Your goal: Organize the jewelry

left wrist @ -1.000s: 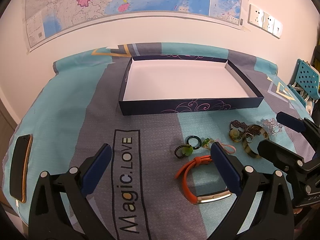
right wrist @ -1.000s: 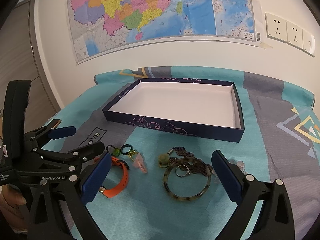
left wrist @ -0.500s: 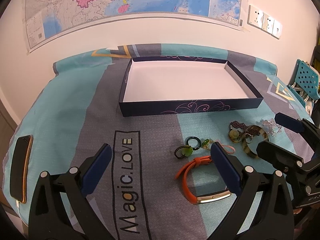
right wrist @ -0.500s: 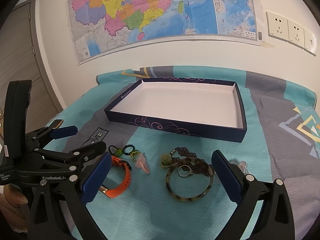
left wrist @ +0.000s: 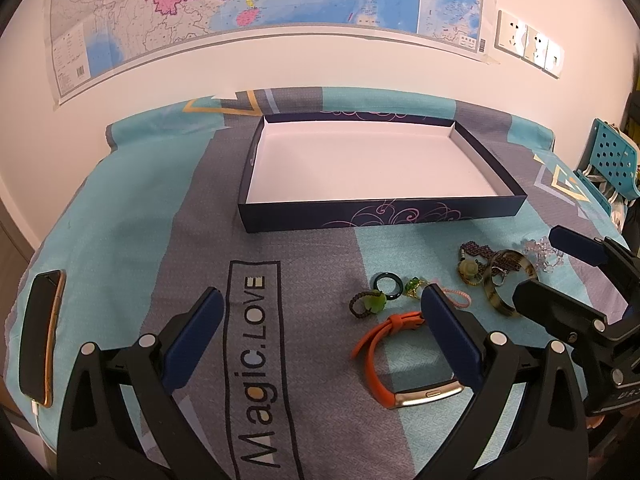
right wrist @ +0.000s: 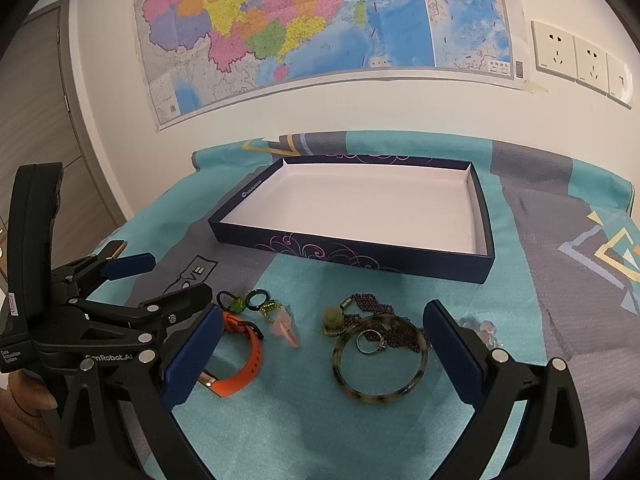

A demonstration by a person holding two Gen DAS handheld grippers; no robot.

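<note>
A shallow navy tray with a white floor lies empty on the patterned cloth. In front of it are an orange band, a dark green ring, a green charm on black cord, a tortoiseshell bangle around a silver ring, dark beads and clear crystal beads. My left gripper is open, its right finger over the orange band. My right gripper is open above the bangle.
A phone lies near the cloth's left edge. A blue perforated chair stands off the right side. A map and wall sockets hang on the wall behind the tray. A person's hand holds the left gripper.
Both views shift only very slightly. No jewelry has moved, and both grippers stay open with nothing in them.
</note>
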